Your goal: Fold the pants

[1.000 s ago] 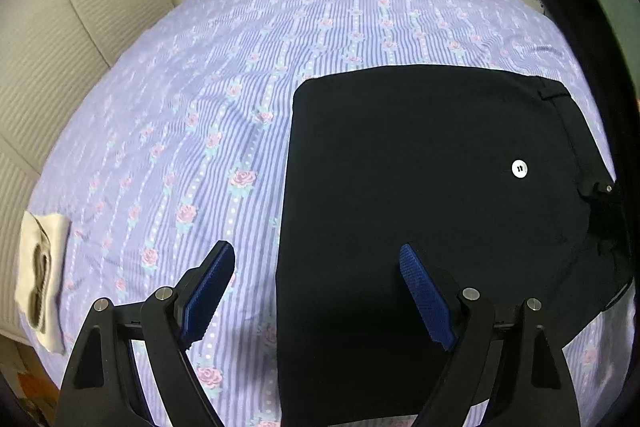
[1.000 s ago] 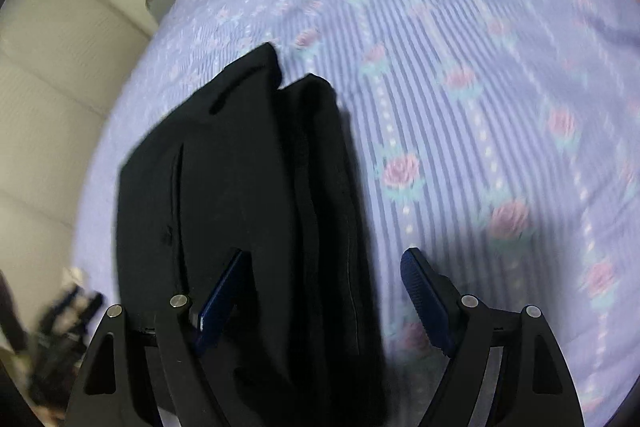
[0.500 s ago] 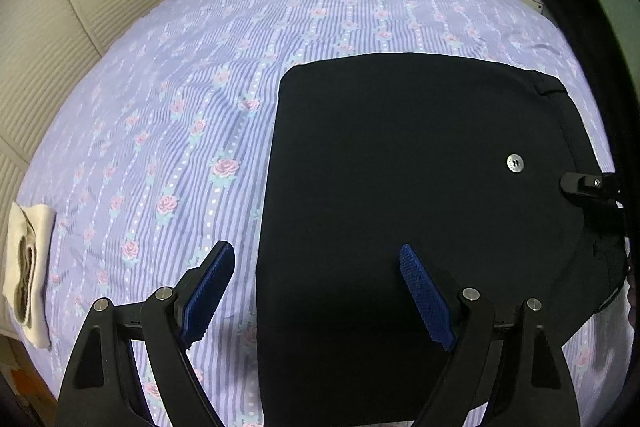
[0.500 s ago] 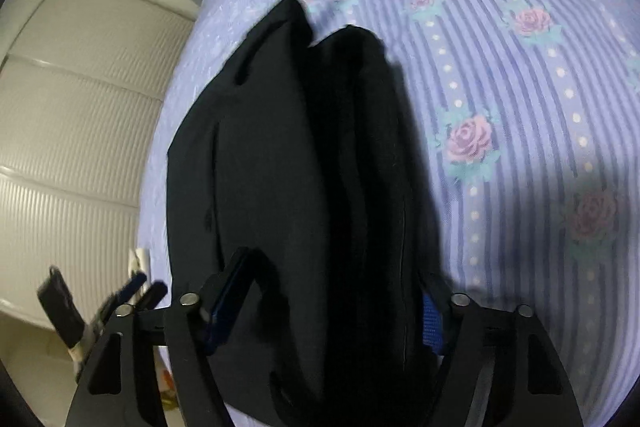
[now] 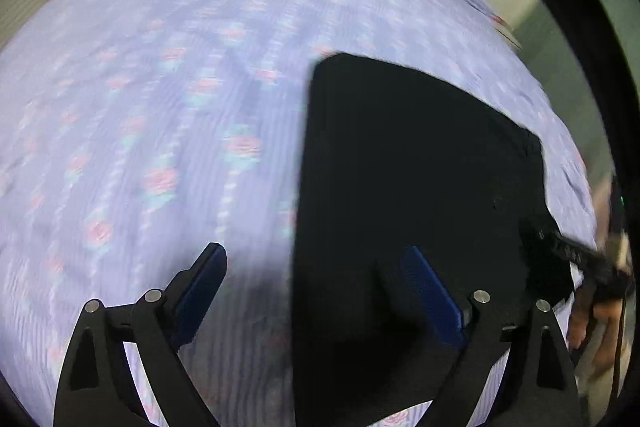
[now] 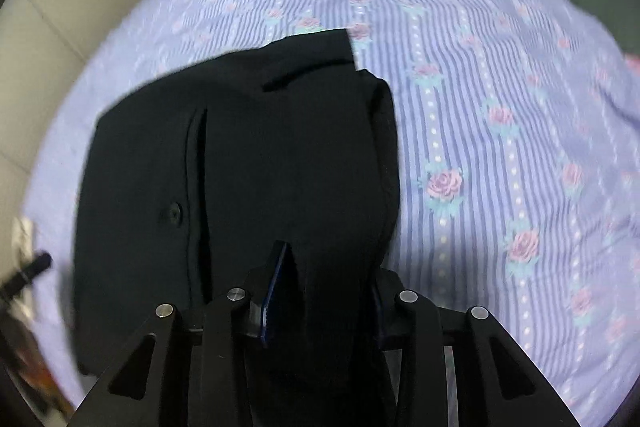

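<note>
On the bed, a lilac striped sheet (image 6: pixel 500 75) printed with pink roses is covering the whole surface, and pale panelled walls (image 6: pixel 60 7) are running along its left and far sides. A greenish wall or door (image 5: pixel 576 39) is showing at the far right of the left wrist view, which is badly blurred. The black pants (image 6: pixel 260 155), already folded into a compact block, are lying on the sheet, their thick stacked edge facing right in the right wrist view and a small dark button (image 6: pixel 172 214) sitting on the upper layer.

The right gripper (image 6: pixel 324 291) is closing on the near end of that thick edge, with the cloth bunched between its blue pads (image 6: pixel 276 291); half a second ago the same jaws were standing much wider around it. The left gripper (image 5: pixel 316 279) is spreading a little wider than before, its jaws straddling the left edge of the pants (image 5: pixel 400 187) without gripping anything. A person's hand (image 5: pixel 592 323) is now showing at the near right of the left view, just beside the pants, where a second ago only the tip of the other tool was visible.
</note>
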The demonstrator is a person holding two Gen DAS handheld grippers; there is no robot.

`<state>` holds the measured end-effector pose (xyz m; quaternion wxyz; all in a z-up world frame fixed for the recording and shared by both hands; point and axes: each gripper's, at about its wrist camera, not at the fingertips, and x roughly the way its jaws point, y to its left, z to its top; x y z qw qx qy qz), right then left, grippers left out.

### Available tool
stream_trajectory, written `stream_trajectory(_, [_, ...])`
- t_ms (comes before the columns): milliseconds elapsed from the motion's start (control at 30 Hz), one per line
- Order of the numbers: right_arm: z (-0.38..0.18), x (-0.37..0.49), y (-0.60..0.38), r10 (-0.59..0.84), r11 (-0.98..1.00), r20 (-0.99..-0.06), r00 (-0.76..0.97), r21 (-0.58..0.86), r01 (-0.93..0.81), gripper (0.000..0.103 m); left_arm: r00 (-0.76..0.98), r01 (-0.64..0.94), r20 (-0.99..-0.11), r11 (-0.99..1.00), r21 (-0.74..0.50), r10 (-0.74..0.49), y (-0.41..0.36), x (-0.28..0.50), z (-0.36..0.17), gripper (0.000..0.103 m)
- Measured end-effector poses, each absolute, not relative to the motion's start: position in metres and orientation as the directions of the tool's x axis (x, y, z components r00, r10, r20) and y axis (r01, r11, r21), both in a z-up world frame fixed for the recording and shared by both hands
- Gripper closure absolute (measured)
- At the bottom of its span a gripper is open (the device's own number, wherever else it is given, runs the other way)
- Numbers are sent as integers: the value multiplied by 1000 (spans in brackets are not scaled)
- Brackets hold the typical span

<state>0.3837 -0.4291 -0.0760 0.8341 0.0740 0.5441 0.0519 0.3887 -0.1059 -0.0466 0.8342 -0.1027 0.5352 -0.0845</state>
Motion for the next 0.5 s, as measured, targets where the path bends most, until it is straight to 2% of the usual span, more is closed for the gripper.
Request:
stream_trajectory(133, [-77, 382, -441, 216, 970, -893, 395, 241, 14, 68, 342, 103, -874, 938, -331, -346, -119, 405, -68, 14])
stream_trajectory(267, [-78, 383, -442, 196, 977, -896, 399, 215, 3, 68, 333, 49, -850, 908, -416, -408, -113, 406, -86, 21])
stream_trajectory(333, [-77, 383, -435, 169, 983, -898, 406, 183, -6, 68, 316, 48, -809, 860, -507, -495, -107, 400, -85, 45])
stream_trajectory(433, [-78, 385, -428, 144, 988, -898, 415, 150, -17, 68, 302, 108, -740, 793, -600, -601, -106, 401, -78, 46])
stream_trajectory(500, [-80, 388, -428, 144, 988, -895, 421, 153, -13, 68, 266, 112, -746, 788, -606, -611, -109, 417, -84, 46])
